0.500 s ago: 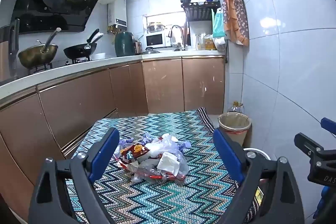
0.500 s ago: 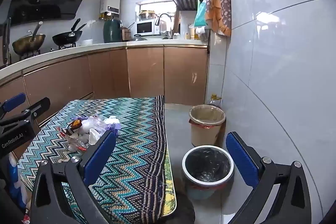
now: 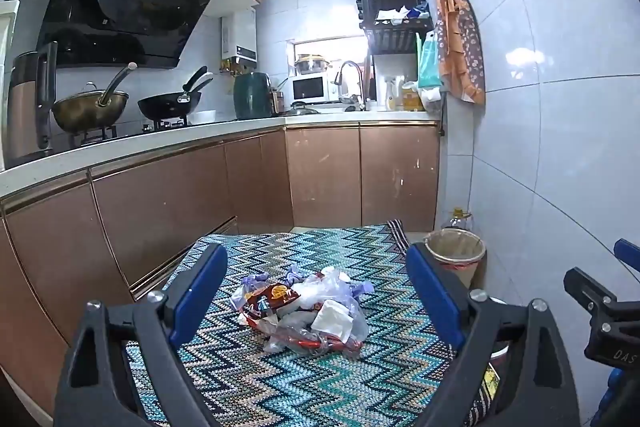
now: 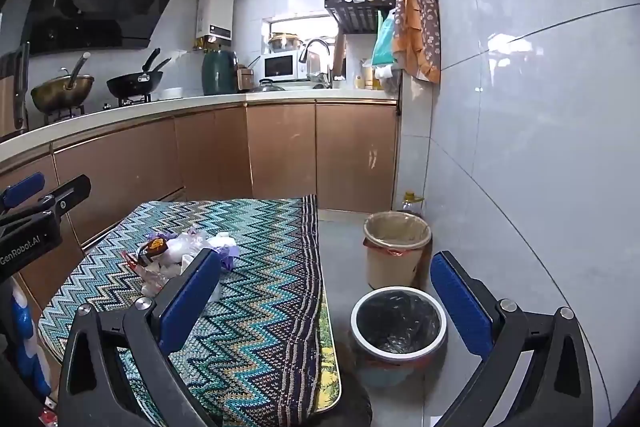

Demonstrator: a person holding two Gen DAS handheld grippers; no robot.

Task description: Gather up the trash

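Observation:
A heap of trash (image 3: 308, 311) lies on a table under a zigzag cloth (image 3: 280, 387): clear plastic bags, a red snack wrapper, white tissue and purple scraps. My left gripper (image 3: 316, 287) hangs open in front of the heap, which shows between its blue fingers without touching them. In the right wrist view the same heap (image 4: 180, 255) sits left, partly behind the left finger. My right gripper (image 4: 324, 291) is open and empty, over the table's right edge and a white bin with a black liner (image 4: 398, 323). A beige lined bin (image 4: 396, 247) stands behind it.
Brown cabinets (image 3: 180, 211) and a white counter run along the left and back, with woks on the stove (image 3: 120, 107). A tiled wall (image 4: 520, 147) closes the right side. A plastic bottle (image 4: 412, 201) stands behind the beige bin. Grey floor (image 4: 344, 247) lies between table and bins.
Both views have shifted only slightly; the left gripper sits a little closer to the heap. Nothing was taken hold of or let go.

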